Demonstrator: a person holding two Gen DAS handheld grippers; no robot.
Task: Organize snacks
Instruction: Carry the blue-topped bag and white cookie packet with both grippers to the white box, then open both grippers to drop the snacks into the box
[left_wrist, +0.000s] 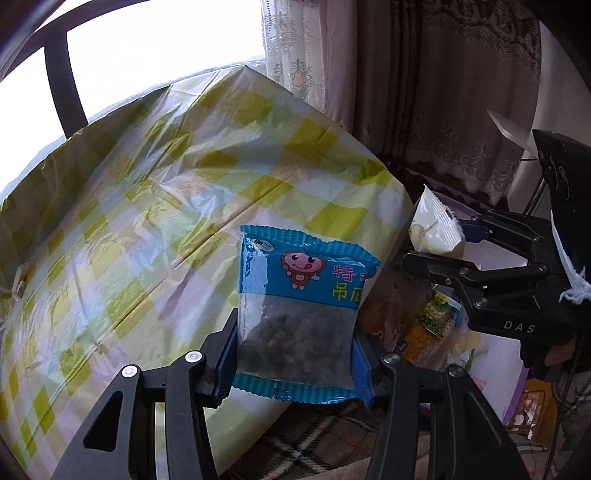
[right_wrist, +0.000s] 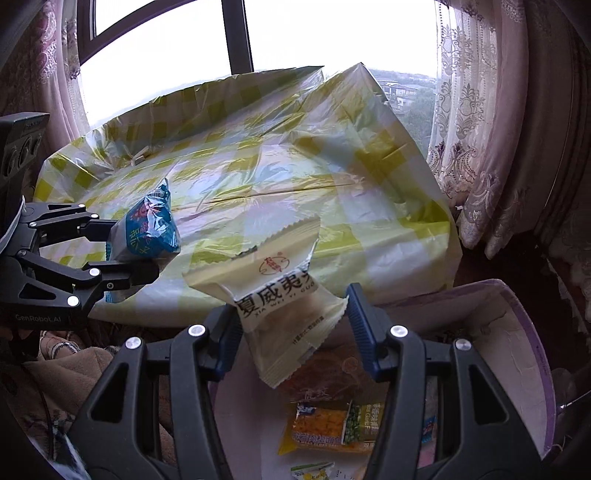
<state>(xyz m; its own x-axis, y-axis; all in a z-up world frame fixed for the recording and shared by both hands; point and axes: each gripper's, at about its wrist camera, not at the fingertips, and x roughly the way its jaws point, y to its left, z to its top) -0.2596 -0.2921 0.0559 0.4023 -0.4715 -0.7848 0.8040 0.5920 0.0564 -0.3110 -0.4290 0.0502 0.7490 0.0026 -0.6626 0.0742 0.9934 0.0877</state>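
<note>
Blue pack (left_wrist: 295, 302), cartoon face on top, dark bits behind a clear window, is clamped upright in the left gripper (left_wrist: 293, 354), pads pressing both side edges. In left wrist view it hangs over the table (left_wrist: 147, 192) edge, near corner. From right wrist view the same blue pack (right_wrist: 147, 229) sits in left gripper (right_wrist: 125, 251) just above the table's (right_wrist: 295, 166) near-left part.

Cream pack (right_wrist: 280, 302), red logo and black print, is held in the right gripper (right_wrist: 291, 332); left finger pad (right_wrist: 229, 343) is on it, the right-side contact isn't clear, pack tilted. It sits just off the table's near edge, above the box (right_wrist: 517, 332). Left wrist view shows cream pack (left_wrist: 436, 229) in right gripper (left_wrist: 443, 254), beside table's right edge.

Box, white w/ purple rim, is below table's near edge; inside: yellow-green pack (right_wrist: 332, 424) and a brown pack (right_wrist: 332, 373).

Table has yellow-check plastic cover. Window (right_wrist: 166, 40) and lace curtain (right_wrist: 465, 129) behind the table.
</note>
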